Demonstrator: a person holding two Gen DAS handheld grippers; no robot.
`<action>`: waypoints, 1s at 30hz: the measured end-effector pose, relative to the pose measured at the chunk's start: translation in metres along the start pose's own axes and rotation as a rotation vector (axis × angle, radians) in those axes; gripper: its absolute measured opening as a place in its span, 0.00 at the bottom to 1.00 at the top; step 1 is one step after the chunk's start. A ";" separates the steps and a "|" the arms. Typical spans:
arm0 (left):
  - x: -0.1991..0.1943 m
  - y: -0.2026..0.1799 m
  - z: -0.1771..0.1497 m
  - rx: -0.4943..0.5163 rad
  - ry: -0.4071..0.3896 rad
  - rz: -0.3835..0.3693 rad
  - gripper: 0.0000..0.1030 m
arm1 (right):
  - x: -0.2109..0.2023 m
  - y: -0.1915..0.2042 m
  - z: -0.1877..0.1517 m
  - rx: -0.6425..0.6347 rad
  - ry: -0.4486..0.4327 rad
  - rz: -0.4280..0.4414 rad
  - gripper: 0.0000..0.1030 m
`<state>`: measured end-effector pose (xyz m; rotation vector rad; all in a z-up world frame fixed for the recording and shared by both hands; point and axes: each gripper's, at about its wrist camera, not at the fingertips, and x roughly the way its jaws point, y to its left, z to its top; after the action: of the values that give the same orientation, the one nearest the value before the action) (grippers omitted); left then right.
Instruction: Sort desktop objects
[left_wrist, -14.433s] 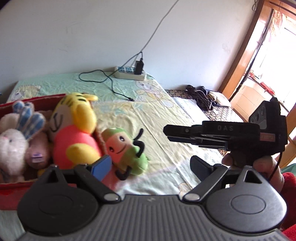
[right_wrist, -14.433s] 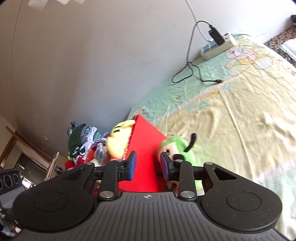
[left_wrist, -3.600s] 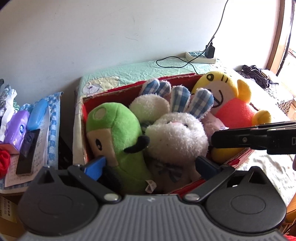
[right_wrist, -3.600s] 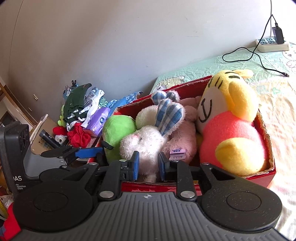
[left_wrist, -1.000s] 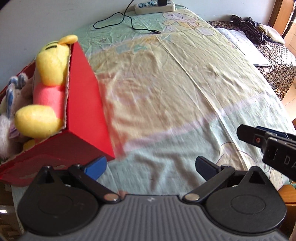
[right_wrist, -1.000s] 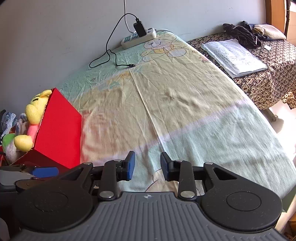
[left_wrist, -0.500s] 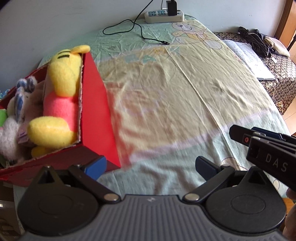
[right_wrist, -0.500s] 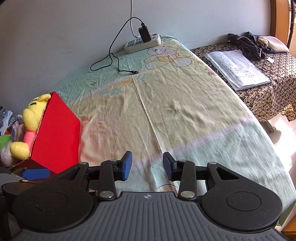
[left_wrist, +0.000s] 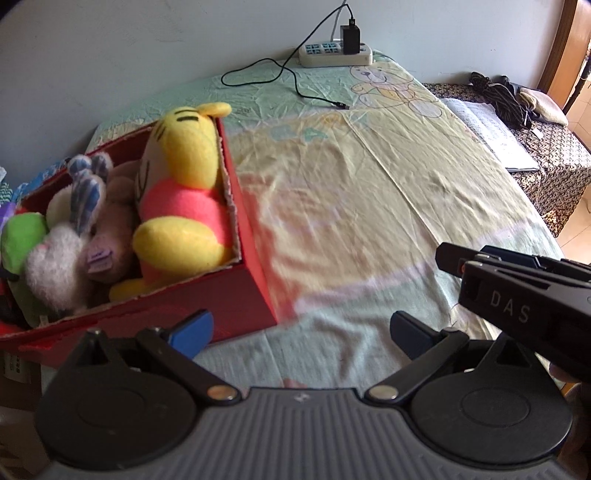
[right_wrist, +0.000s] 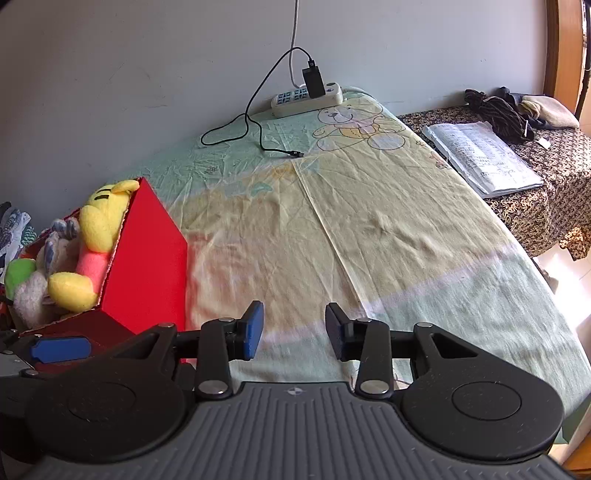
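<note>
Right tongs (right_wrist: 294, 332) parted, empty, above sheet (right_wrist: 388, 229)

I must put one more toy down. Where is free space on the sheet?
Free: the wide sheet between the red box and the patterned side table, below the charger cable. Crowded: inside the box.

Power strip (right_wrist: 306, 99), cable (right_wrist: 258, 129), papers (right_wrist: 480, 158)

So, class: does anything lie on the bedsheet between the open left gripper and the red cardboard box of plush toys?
Nothing visible does. The left gripper is open and empty, and the red cardboard box sits just beyond its left finger.
</note>
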<state>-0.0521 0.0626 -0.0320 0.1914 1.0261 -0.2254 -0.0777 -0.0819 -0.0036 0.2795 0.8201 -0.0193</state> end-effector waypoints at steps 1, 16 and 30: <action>-0.003 0.005 0.000 -0.003 -0.004 -0.002 0.99 | -0.002 0.006 0.000 -0.001 -0.005 0.000 0.38; -0.026 0.091 -0.008 -0.036 -0.030 -0.001 0.99 | -0.025 0.088 0.000 -0.018 -0.051 -0.016 0.40; -0.030 0.171 -0.011 -0.114 -0.036 0.017 0.99 | -0.024 0.161 0.003 -0.086 -0.089 -0.002 0.45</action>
<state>-0.0295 0.2321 -0.0028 0.0922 0.9984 -0.1542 -0.0720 0.0699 0.0546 0.1951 0.7308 0.0015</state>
